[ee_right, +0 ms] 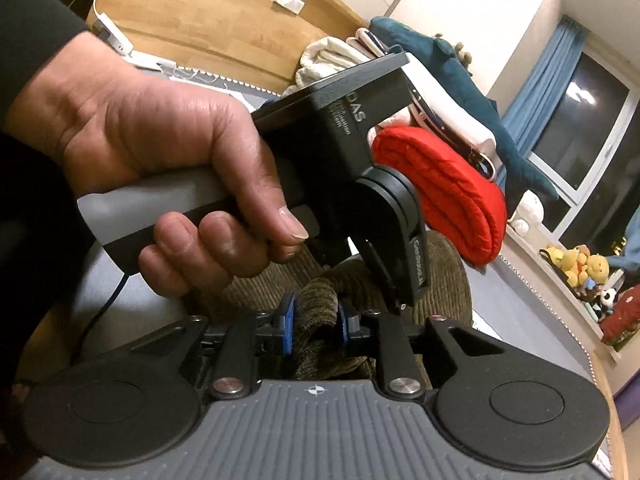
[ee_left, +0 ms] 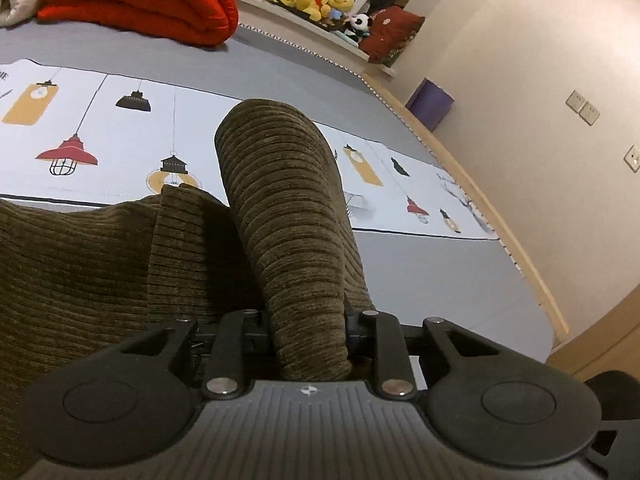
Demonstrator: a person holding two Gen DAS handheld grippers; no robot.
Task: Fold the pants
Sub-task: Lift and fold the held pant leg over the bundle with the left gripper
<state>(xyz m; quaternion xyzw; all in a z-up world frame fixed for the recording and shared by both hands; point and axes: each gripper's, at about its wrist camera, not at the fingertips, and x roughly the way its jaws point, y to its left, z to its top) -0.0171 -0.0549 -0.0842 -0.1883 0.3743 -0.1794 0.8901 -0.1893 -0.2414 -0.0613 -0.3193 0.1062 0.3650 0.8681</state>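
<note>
The pants (ee_left: 100, 264) are olive-brown ribbed corduroy and lie on the bed at the lower left of the left wrist view. My left gripper (ee_left: 306, 330) is shut on a bunched fold of the pants that stands up in front of the camera. In the right wrist view my right gripper (ee_right: 314, 326) is shut on a bunch of the same pants (ee_right: 320, 300), pinched between its blue pads (ee_right: 287, 320). The other gripper (ee_right: 360, 184), held by a hand (ee_right: 160, 160), sits just ahead of it, over the pants.
The bed has a grey sheet with a white lamp-print band (ee_left: 120, 140). A folded red blanket (ee_left: 140, 0) lies at the far end. Stuffed toys (ee_left: 320, 0) sit on a ledge by the window. The bed's wooden edge (ee_left: 500, 220) runs along the wall at right.
</note>
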